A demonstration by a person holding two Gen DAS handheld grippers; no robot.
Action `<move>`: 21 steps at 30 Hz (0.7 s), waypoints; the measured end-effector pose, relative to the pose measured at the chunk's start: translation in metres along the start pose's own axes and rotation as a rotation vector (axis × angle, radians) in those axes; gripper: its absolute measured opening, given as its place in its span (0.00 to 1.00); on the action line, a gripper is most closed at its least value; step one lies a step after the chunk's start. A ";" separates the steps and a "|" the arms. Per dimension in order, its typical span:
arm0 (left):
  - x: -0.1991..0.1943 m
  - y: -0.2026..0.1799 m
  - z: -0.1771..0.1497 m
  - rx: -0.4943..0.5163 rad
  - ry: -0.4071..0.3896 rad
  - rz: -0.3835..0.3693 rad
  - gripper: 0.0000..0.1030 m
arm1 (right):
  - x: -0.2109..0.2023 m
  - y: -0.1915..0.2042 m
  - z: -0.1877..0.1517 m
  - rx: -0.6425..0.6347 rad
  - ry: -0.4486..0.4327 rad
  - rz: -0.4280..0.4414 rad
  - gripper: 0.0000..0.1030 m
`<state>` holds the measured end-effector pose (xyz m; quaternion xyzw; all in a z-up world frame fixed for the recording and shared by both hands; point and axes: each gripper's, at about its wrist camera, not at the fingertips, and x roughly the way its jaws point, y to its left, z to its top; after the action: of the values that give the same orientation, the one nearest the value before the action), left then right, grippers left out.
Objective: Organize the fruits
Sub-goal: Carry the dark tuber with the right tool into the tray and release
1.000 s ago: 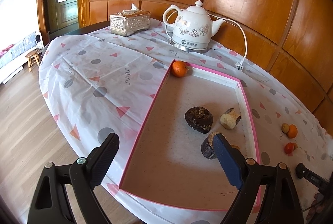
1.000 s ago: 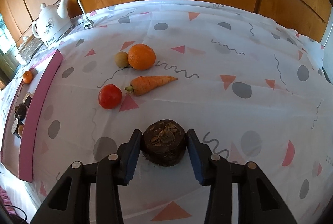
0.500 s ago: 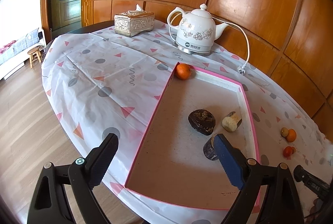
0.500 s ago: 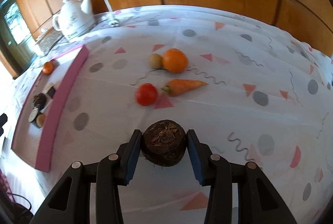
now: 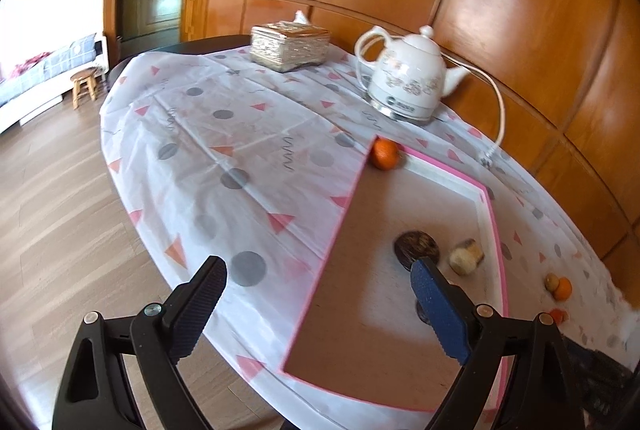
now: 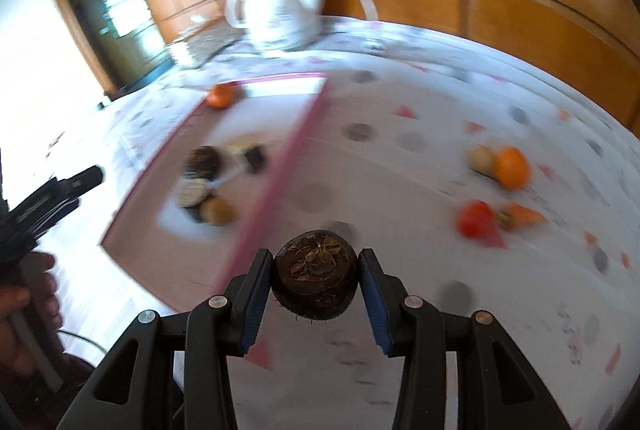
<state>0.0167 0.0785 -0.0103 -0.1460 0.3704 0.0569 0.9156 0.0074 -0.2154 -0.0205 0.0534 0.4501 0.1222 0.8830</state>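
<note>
My right gripper (image 6: 314,288) is shut on a dark brown round taro (image 6: 315,278), held in the air near the pink-rimmed tray (image 6: 276,166). My left gripper (image 5: 320,306) is open and empty over the tray's near left edge (image 5: 332,234). The tray holds a small orange (image 5: 385,154) at its far corner, a dark taro (image 5: 416,248) and a pale cut piece (image 5: 466,256). On the cloth lie an orange (image 6: 511,167), a small tan fruit (image 6: 481,159), a tomato (image 6: 476,219) and a carrot (image 6: 524,215).
A white electric kettle (image 5: 408,78) with its cord stands behind the tray. A silver tissue box (image 5: 290,46) sits at the table's far end. Wood wall panels run along the back. The table edge drops to wood floor on the left.
My right gripper has swung left with the taro, from over the loose fruit towards the tray. My left gripper has pulled back and to the left, still open.
</note>
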 end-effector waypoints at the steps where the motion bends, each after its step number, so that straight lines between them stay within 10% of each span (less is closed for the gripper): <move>1: 0.000 0.004 0.002 -0.014 -0.002 0.005 0.91 | 0.002 0.010 0.002 -0.024 0.001 0.020 0.43; 21: 0.006 0.009 0.000 -0.023 0.015 0.013 0.91 | 0.050 0.089 0.010 -0.233 0.076 0.067 0.46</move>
<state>0.0187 0.0870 -0.0165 -0.1542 0.3774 0.0661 0.9107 0.0289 -0.1157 -0.0357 -0.0394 0.4639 0.2052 0.8609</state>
